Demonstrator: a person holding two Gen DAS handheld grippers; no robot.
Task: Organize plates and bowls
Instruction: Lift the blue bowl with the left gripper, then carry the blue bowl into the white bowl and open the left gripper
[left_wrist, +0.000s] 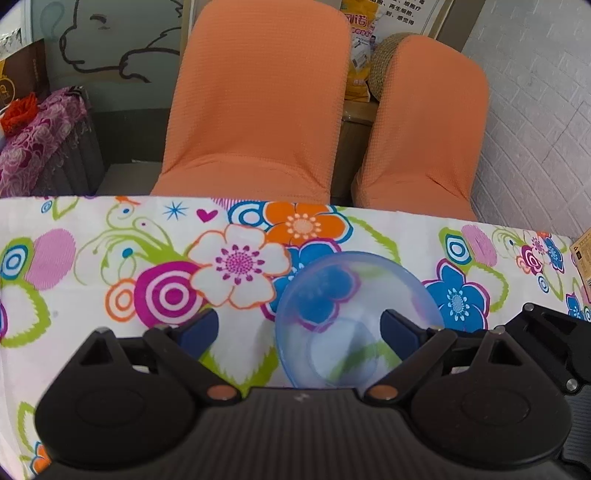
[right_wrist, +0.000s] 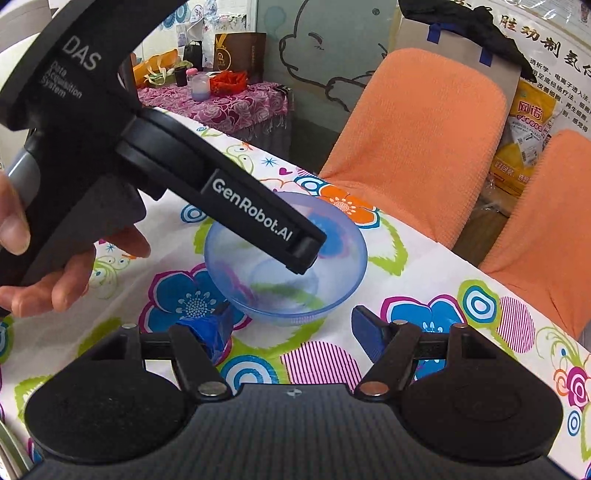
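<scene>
A clear blue plastic bowl (left_wrist: 354, 317) stands upright on the flowered tablecloth (left_wrist: 110, 258). My left gripper (left_wrist: 299, 332) is open; its right finger reaches into the bowl and its left finger is outside the rim. In the right wrist view the bowl (right_wrist: 332, 280) sits just ahead of my open right gripper (right_wrist: 291, 328), whose fingers are apart and empty, low over the cloth. The left gripper (right_wrist: 303, 251) shows there from the side, tip dipped into the bowl, held by a hand (right_wrist: 66, 273).
Two orange-covered chairs (left_wrist: 258, 103) (left_wrist: 424, 125) stand behind the table's far edge (left_wrist: 221, 197). A side table with purple cloth (right_wrist: 221, 103) holding cups and bags stands at the back left. A brick-pattern wall (left_wrist: 535, 110) is to the right.
</scene>
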